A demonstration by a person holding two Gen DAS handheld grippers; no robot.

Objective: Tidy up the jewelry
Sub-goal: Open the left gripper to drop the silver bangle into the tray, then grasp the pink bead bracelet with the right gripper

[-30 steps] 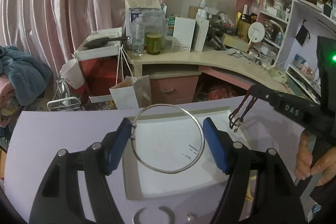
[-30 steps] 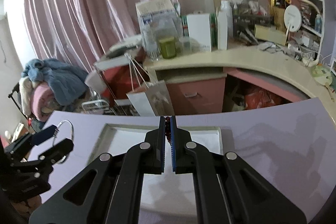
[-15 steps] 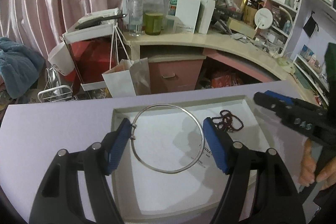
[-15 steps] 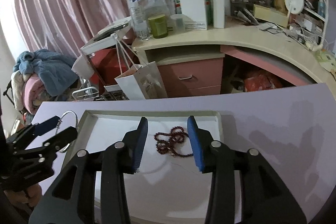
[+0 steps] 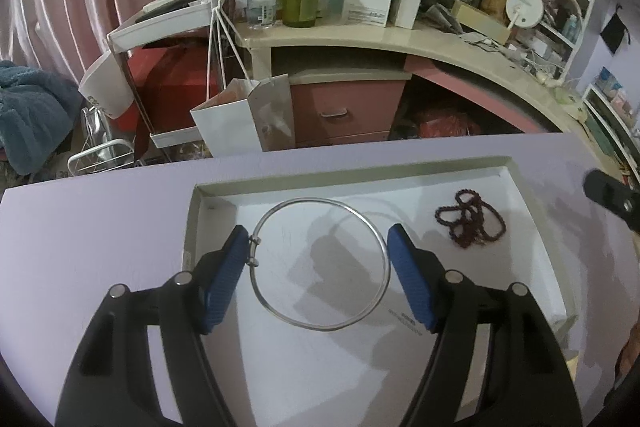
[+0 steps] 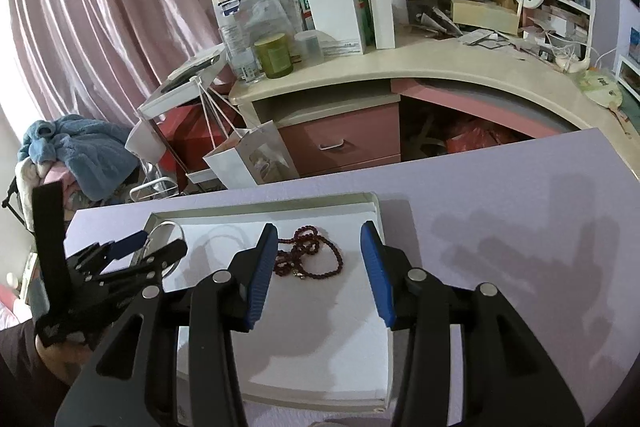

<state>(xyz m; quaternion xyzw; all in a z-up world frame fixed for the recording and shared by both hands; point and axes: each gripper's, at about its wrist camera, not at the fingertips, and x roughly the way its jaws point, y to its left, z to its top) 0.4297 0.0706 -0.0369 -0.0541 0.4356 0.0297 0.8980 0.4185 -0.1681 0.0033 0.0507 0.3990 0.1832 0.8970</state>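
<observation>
Midway through laying pieces into the white tray (image 6: pixel 372 203) on the purple table (image 6: pixel 500 211). Right gripper (image 6: pixel 320 241): spread wide, gripping nothing, poised above the tray, with the dark red bead strand (image 6: pixel 308 258) lying loose on the tray floor between the blue pads (image 6: pixel 262 267), closer to the left pad than the right and just ahead of the tips. Left gripper (image 5: pixel 317 241): opened broad yet loaded, pinching the thin silver hoop (image 5: pixel 320 328) across its full width, clasp pressed against the left pad, opposite rim against the right pad, far arc reaching beyond the fingertips. Judging by the shadow thrown on the tray floor beneath the fingers, held clear of the surface and not resting on it. In the left wrist view, bead strand well off to the right of the right finger, apart from the hoop. Next, probably: lower to lay the hoop flat on the floor left of the strand, then widen the fingers only slightly to free it without flicking it; draw the right gripper back out of the way, avoiding the strand.
</observation>
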